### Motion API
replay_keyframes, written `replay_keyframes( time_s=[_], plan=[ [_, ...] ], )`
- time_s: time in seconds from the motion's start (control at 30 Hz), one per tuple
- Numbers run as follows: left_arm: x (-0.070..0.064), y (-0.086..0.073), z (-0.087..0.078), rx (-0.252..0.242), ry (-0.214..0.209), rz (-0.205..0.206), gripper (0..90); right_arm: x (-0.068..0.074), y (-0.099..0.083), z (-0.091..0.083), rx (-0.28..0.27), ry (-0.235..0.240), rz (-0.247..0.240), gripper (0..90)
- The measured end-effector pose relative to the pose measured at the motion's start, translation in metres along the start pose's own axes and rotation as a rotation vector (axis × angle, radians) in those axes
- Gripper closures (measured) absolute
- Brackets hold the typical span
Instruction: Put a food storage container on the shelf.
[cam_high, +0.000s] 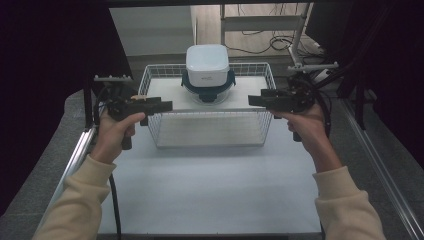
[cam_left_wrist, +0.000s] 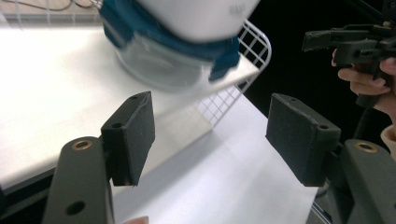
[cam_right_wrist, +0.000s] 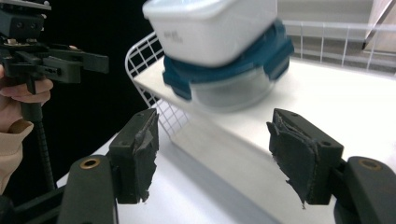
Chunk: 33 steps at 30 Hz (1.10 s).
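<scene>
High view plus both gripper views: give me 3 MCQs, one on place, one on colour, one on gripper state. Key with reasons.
1. Where does the white container sit?
A. on the blue-lidded glass bowl
B. on the table in front of the basket
C. in the left gripper

2. What colour are the bowl lid's clips?
A. red
B. dark blue
C. yellow

3. How do the jaws of the left gripper and right gripper stand?
A. both shut on the bowl
B. left shut, right open
C. both open, holding nothing

Key:
1 A: it is stacked on the bowl, on the white board across the wire basket.
2 B: the clips show dark blue in both gripper views.
3 C: a wide gap shows between each pair of pads.
</scene>
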<state>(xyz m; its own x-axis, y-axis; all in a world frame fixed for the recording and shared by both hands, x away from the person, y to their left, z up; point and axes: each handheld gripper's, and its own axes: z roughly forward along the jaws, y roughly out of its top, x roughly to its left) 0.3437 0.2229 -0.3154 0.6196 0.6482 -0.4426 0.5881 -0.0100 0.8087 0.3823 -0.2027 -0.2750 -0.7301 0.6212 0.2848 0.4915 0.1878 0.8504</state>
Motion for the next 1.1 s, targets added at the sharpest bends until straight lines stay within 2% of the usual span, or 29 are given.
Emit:
replay_keyframes(
  time_s=[0.07, 0.2, 0.33, 0.4, 0.5, 0.6, 0.8, 0.97, 1.1],
  plan=[
    [0.0, -0.013, -0.001, 0.008, -0.002, 0.004, 31.8, 0.001, -0.008, -0.003, 0.008, -0.011, -0.006, 32.8],
    [-0.002, -0.036, -0.005, 0.019, 0.034, 0.028, 31.4, 0.001, -0.029, -0.011, 0.023, -0.028, -0.018, 32.7],
    [-0.005, -0.059, -0.012, 0.015, 0.089, 0.048, 29.2, 0.001, -0.05, -0.016, 0.032, -0.056, -0.023, 31.7],
    [-0.006, -0.07, -0.014, 0.014, 0.125, 0.06, 28.6, 0.0, -0.06, -0.016, 0.034, -0.057, -0.021, 30.6],
    [-0.006, -0.085, -0.015, 0.03, 0.156, 0.068, 27.6, 0.002, -0.073, -0.014, 0.044, -0.057, -0.023, 29.9],
    [-0.006, -0.1, -0.013, 0.052, 0.165, 0.07, 26.5, -0.002, -0.092, -0.012, 0.045, -0.038, 0.005, 29.7],
    [-0.004, -0.127, -0.006, 0.092, 0.189, 0.069, 26.2, -0.004, -0.122, -0.012, 0.063, -0.045, 0.026, 29.7],
    [0.001, -0.147, 0.0, 0.118, 0.189, 0.045, 25.8, -0.004, -0.148, -0.009, 0.109, -0.068, 0.022, 29.8],
    [0.009, -0.162, 0.004, 0.142, 0.195, 0.014, 25.8, -0.005, -0.167, -0.005, 0.151, -0.075, 0.042, 29.8]
  ],
)
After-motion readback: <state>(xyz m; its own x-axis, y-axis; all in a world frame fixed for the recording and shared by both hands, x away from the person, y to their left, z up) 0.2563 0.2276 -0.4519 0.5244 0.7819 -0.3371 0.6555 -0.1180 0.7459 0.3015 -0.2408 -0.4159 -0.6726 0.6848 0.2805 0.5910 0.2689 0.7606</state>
